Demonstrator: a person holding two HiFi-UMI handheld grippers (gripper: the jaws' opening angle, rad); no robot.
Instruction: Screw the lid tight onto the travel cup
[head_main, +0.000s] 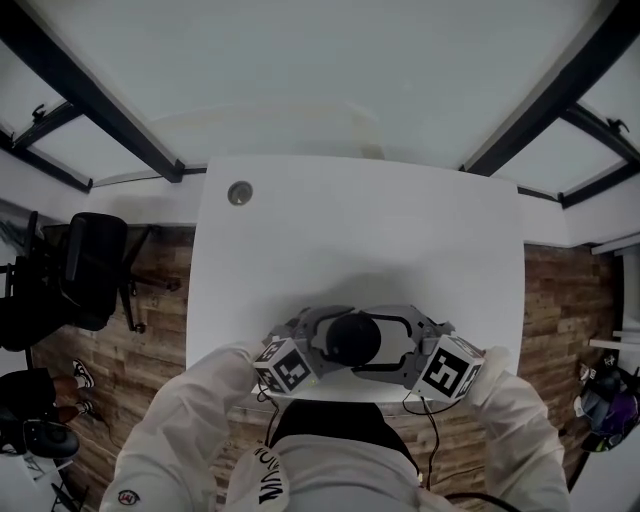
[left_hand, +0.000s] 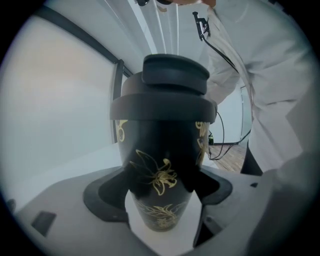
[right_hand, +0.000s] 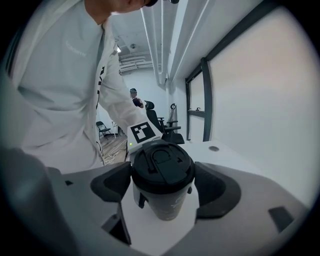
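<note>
Only the left gripper view shows gold flowers (left_hand: 160, 176) on cup (left_hand: 161, 142) below lid (left_hand: 167, 95).

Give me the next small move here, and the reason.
Probably turn the right tool clockwise a little while the left tool holds the travel cup firm. The right tool is closed on the lid, the left on the flowered body, and the lid sits on the rim, so tightening seems due.

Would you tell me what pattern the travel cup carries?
Gold flower outlines on black travel cup; best in left gripper view.
</note>
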